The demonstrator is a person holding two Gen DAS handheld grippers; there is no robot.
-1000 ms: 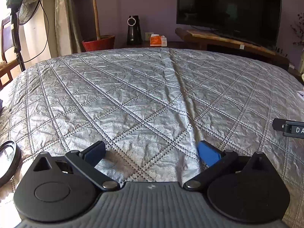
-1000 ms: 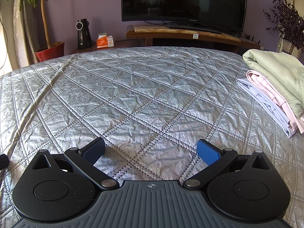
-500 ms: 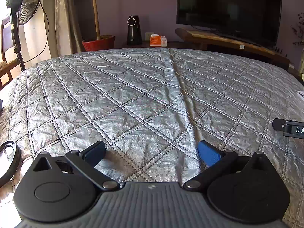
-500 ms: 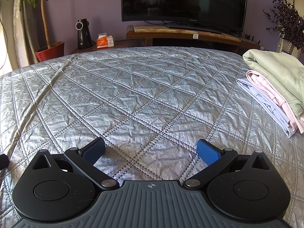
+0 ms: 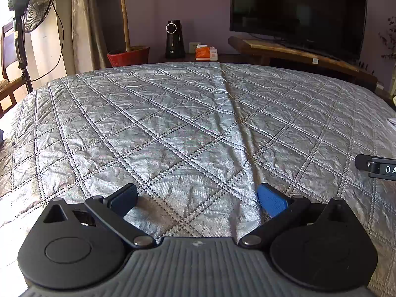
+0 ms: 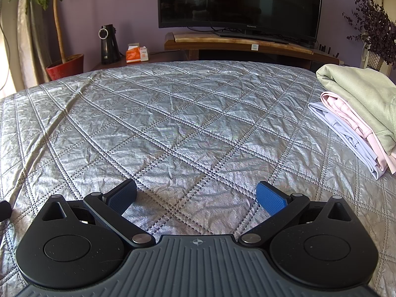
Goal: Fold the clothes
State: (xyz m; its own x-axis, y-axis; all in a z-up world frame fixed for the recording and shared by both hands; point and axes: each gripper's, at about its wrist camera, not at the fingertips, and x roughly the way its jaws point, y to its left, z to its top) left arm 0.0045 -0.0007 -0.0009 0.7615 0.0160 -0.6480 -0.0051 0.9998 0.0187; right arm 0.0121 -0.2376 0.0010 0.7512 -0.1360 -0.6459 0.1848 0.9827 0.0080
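Hand-held grippers, left [image 5: 197, 199] and right [image 6: 196, 198], spread wide, empty, over bare quilt [image 6: 173, 123]; folded stack [image 6: 356, 113] at right edge.

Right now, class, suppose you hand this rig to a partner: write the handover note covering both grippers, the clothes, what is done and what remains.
Left gripper: open, empty, low over the silver quilt.
Right gripper: open, empty, low over the same quilt.
Clothes: a folded stack on the quilt's right edge, green on top, pink and lavender beneath.
Done: those three look folded.
Left: no unfolded garment shows in either view; look for more outside them.
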